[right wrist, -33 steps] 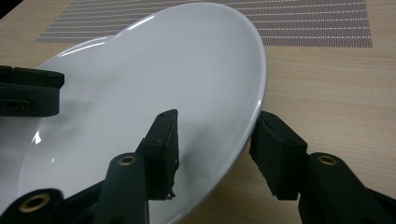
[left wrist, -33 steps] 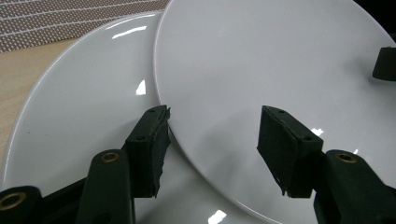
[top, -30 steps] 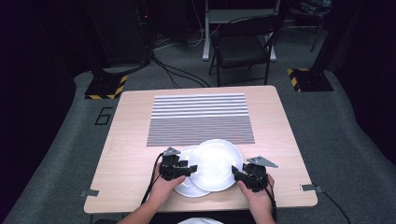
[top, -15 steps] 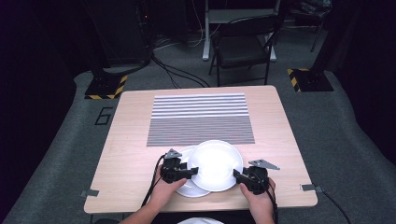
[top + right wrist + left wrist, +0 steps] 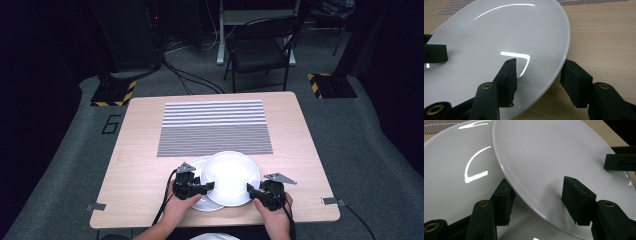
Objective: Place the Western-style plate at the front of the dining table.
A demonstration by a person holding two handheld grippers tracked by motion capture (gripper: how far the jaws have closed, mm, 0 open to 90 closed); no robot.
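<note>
On a light wooden table [image 5: 145, 165] at six o'clock, the left gripper [image 5: 204, 187] and right gripper [image 5: 256, 190], jaws just loosened astride its rim, straddle the upper glossy white ceramic plate [image 5: 231, 176]; ease it squarely onto the lower white plate [image 5: 198, 165].

2 hand-held grippers [image 5: 207, 188] [image 5: 253, 189], jaws parted

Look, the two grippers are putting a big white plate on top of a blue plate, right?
Not quite: the lower plate is white too, not blue, as the left gripper view shows. The rest holds: the left gripper and right gripper sit at opposite edges of the big white plate.
</note>
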